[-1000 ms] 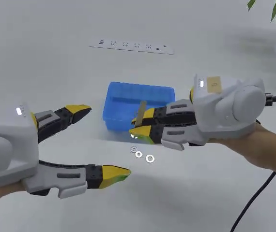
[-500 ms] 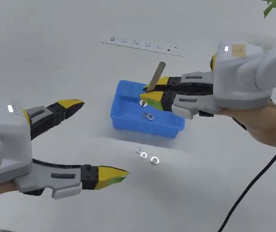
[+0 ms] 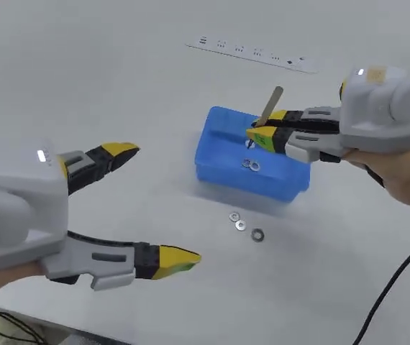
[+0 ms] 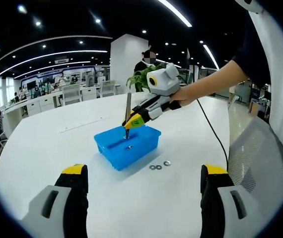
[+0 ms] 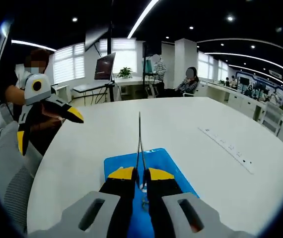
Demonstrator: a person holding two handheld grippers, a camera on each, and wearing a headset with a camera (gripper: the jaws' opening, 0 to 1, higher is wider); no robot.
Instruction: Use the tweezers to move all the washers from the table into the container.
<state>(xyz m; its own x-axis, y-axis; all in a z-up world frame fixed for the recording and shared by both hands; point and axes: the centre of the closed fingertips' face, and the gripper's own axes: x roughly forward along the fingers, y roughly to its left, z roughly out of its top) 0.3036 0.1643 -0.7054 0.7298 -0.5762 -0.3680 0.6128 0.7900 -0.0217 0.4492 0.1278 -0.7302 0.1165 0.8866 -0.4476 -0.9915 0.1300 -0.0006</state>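
A blue container (image 3: 223, 162) sits mid-table, with two washers (image 3: 251, 165) lying in it. Three more washers (image 3: 242, 225) lie on the white table just in front of it. My right gripper (image 3: 260, 136) is shut on the thin metal tweezers (image 3: 270, 104) and hovers over the container, with the tweezers' tips pointing down into it. Whether the tips hold a washer is too small to tell. The right gripper view has the tweezers (image 5: 139, 144) standing up between the shut jaws above the container (image 5: 116, 166). My left gripper (image 3: 151, 205) is open and holds nothing, at the near left.
A white power strip (image 3: 255, 54) lies at the far side of the table. A black cable (image 3: 399, 273) trails from the right gripper across the right side. People and desks stand in the office beyond the table.
My right gripper has carried the tweezers up from beside the table washers to over the container. The left gripper has stayed open in place. The head camera has shifted.
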